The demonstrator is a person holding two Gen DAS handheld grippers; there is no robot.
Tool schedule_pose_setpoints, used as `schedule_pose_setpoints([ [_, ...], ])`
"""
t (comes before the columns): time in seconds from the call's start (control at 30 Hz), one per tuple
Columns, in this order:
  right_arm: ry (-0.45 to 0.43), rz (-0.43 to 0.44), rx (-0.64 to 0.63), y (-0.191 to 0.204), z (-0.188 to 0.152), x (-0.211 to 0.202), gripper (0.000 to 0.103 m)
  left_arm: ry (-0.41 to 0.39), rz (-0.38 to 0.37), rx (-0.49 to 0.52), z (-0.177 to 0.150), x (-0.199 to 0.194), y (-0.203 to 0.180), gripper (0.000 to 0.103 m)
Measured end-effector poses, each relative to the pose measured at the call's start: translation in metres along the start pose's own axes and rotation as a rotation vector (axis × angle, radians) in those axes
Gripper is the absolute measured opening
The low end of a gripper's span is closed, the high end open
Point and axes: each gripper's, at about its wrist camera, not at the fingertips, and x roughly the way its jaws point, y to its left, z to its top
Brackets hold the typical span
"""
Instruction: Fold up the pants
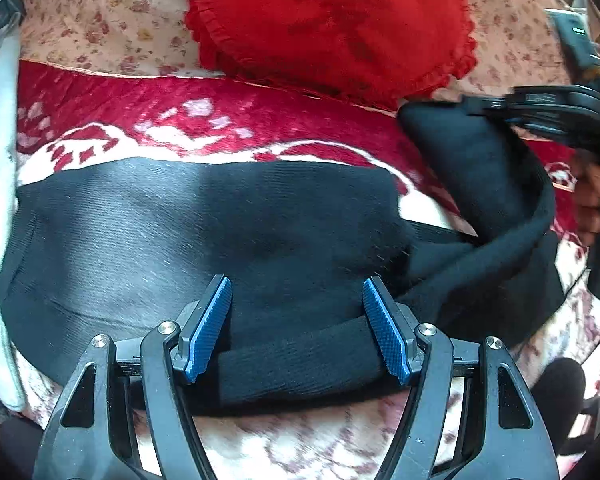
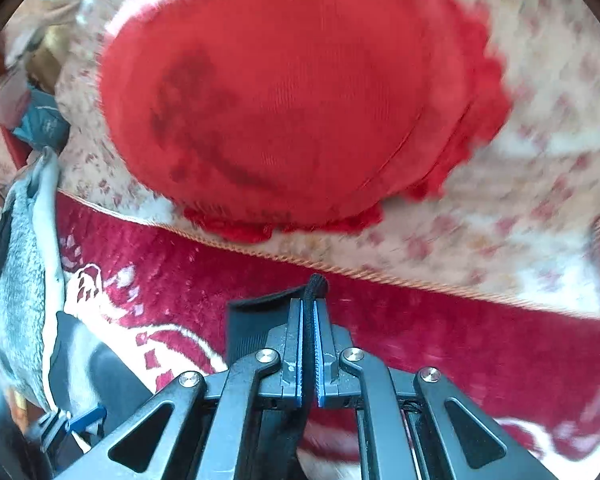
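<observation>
Right gripper [image 2: 308, 320] pinches black pants [image 1: 220, 216].

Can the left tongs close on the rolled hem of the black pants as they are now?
Probably yes: the left tongs stand open astride the black pants' rolled hem, nothing between.

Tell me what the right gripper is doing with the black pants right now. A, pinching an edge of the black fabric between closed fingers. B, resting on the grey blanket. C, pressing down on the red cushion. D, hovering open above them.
A: in the right wrist view the right gripper has its jaws closed with a thin fold of the black pants clamped between the pads.
</observation>
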Motion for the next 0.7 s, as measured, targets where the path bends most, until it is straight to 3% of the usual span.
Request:
schedule_pose_setpoints([
  [0.13, -0.038, -0.126, -0.092, -0.007, -0.022, -0.07, 0.004, 0.023, -0.037, 0.026, -0.01, -0.001, -0.012, 0.068],
  [0.23, 0.035, -0.209, -0.182, -0.011, -0.047, -0.091, 0.004, 0.032, -0.038, 0.048, -0.019, 0.0, -0.02, 0.068],
  [0.5, 0.399, -0.378, -0.495, -0.011, -0.135, -0.041, 0.004, 0.033, 0.003, 0.118, -0.038, -0.001, -0.035, 0.068],
  [0.57, 0.427, -0.389, -0.519, -0.015, -0.152, -0.042, 0.004, 0.034, 0.009, 0.125, -0.04, -0.002, -0.036, 0.068],
  [0.7, 0.398, -0.362, -0.462, -0.03, -0.163, -0.07, 0.004, 0.032, -0.012, 0.104, -0.039, -0.009, -0.035, 0.068],
])
